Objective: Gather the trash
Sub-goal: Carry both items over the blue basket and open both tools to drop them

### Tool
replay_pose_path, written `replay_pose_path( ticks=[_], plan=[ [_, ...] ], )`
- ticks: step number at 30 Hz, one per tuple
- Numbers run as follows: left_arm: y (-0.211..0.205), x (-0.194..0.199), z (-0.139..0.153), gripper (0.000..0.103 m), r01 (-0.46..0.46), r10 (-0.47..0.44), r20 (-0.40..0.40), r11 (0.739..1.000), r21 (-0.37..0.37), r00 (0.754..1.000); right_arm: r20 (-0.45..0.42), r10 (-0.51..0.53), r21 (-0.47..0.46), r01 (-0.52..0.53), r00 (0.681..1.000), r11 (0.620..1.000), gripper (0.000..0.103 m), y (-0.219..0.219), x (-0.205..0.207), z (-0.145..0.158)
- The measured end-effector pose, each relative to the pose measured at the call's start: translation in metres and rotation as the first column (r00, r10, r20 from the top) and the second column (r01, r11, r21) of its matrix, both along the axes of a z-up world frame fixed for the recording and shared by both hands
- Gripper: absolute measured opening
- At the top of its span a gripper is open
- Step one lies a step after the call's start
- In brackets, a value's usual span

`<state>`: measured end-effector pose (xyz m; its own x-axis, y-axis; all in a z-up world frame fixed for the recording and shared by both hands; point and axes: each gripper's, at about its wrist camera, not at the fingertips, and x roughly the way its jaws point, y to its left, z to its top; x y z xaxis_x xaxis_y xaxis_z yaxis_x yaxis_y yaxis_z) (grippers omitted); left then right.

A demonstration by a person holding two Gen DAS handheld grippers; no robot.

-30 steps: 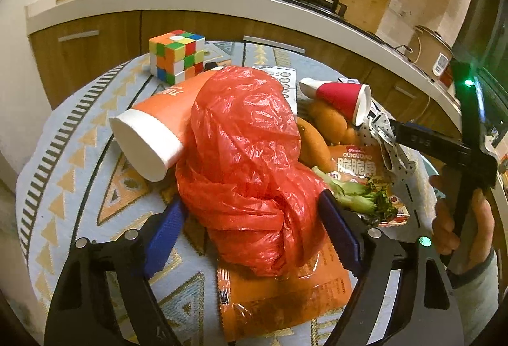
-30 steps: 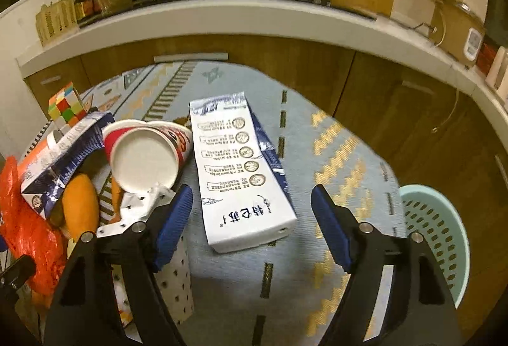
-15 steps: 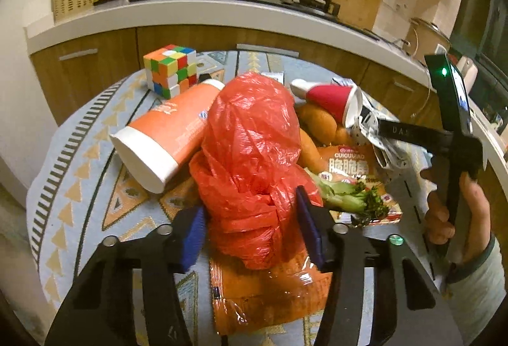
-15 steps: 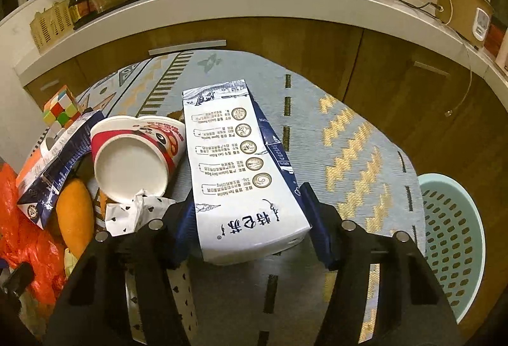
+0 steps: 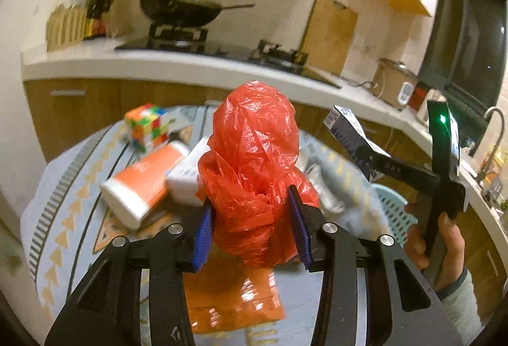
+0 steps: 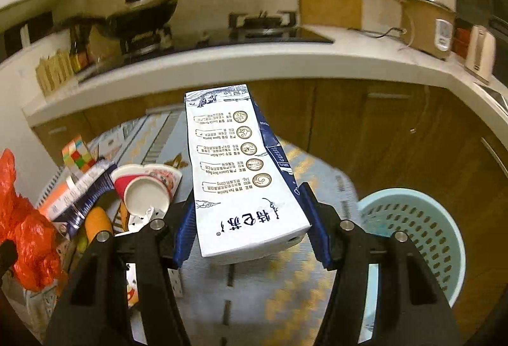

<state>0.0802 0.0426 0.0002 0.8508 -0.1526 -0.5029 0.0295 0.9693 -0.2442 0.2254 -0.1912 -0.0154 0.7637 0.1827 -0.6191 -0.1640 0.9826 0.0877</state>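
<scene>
L gripper (image 5: 250, 230) pads pinch the red plastic bag (image 5: 254, 168), jaws just closed in on it; bag lifted off the table (image 5: 57, 219). R gripper (image 6: 249, 233) clamps the milk carton (image 6: 238, 168), also clear of the table. Keep both grips firm, carry w/o swinging. Blue basket (image 6: 425, 235) sits low at R, past the table edge, open path there. Cups, cube crowd the L side.

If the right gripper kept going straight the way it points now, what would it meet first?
Probably the wooden cabinet front under the counter. The right gripper, shut on the milk carton, aims over the table's far edge; depth is unclear.
</scene>
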Motion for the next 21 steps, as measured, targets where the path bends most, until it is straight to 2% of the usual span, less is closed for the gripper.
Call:
replay_pose_path(
  ticks=[6, 10, 17, 21],
  plan=[
    [-0.041, 0.017, 0.023, 0.041, 0.094, -0.095, 0.054, 0.995, 0.026, 0.994, 0.07, -0.104, 0.041, 0.102, 0.992, 0.994, 0.056, -0.054, -0.027, 0.025],
    [-0.081, 0.034, 0.032, 0.041, 0.181, -0.183, 0.07, 0.983, 0.037, 0.981, 0.078, -0.197, 0.062, 0.192, 0.977, 0.979, 0.056, -0.1, -0.045, 0.032],
    [-0.158, 0.068, 0.031, 0.041, 0.333, -0.335, 0.03, 0.942, 0.05, 0.942, 0.025, -0.335, 0.051, 0.333, 0.942, 0.942, 0.056, -0.171, -0.059, 0.023],
    [-0.199, 0.09, 0.016, 0.041, 0.402, -0.402, -0.03, 0.915, 0.012, 0.915, -0.046, -0.403, 0.025, 0.404, 0.914, 0.914, 0.056, -0.201, -0.063, 0.002]
  ],
)
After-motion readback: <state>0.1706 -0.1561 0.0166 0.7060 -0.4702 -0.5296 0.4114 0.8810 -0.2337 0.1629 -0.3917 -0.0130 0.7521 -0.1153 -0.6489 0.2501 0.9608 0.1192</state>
